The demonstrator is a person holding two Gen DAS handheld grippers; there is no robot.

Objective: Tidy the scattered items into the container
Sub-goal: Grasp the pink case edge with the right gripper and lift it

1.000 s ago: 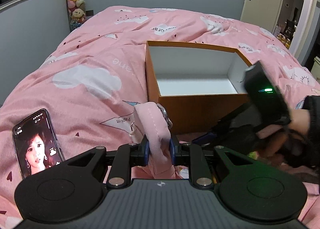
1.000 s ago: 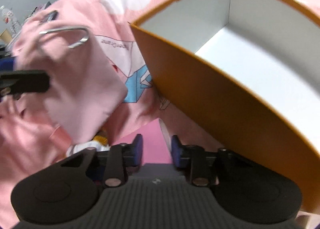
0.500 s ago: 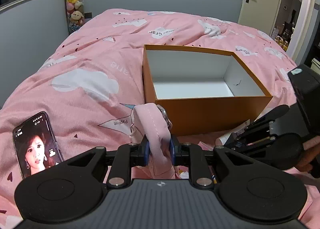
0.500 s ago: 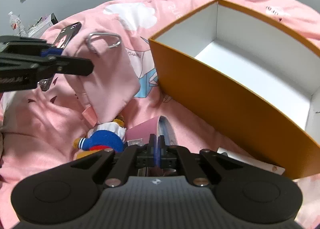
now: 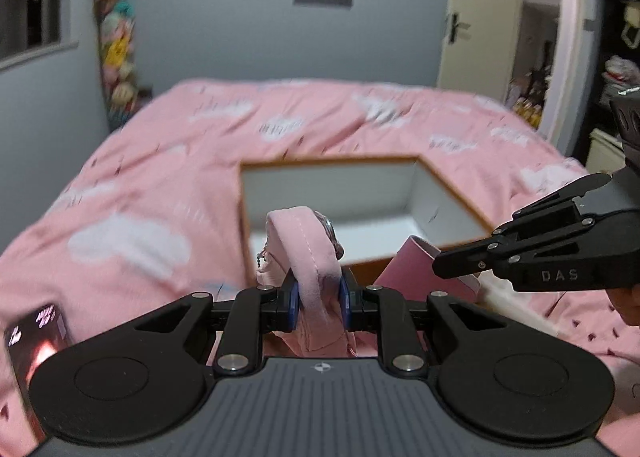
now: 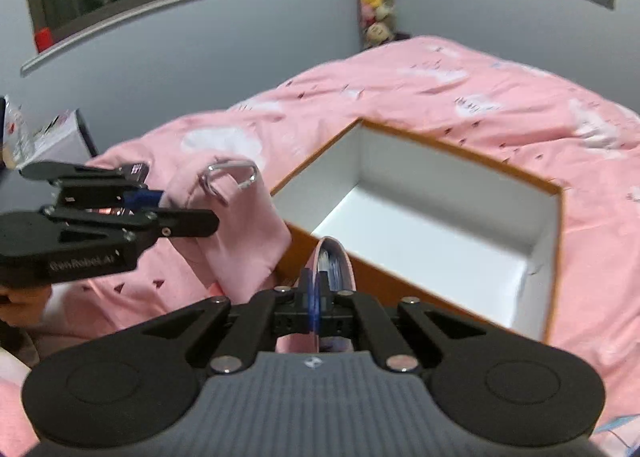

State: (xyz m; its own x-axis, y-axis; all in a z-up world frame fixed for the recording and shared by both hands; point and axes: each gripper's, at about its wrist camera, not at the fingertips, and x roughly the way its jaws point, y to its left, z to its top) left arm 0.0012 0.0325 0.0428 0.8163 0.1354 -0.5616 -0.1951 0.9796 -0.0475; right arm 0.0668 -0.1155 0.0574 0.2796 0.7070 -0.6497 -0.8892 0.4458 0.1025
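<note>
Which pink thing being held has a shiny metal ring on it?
The soft pink pouch in the left gripper. The right gripper's flat pink booklet has none.

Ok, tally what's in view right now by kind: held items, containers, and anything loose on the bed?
Held items: 2, pink fabric pouch in left gripper, pink booklet in right gripper
Containers: 1, orange box
Loose on the bed: 1, smartphone
Total: 4

The bed (image 5: 168, 161) is covered in pink printed with white clouds and small dark marks. The box (image 6: 460, 151) is seen as orange outside and white inside. A pale pink fabric pouch (image 5: 308, 257) (with a silver metal ring (image 6: 230, 177)) is shown, and a deeper pink cup (image 5: 416, 269). Blue pads are carried on black fingers (image 5: 290, 303).
</note>
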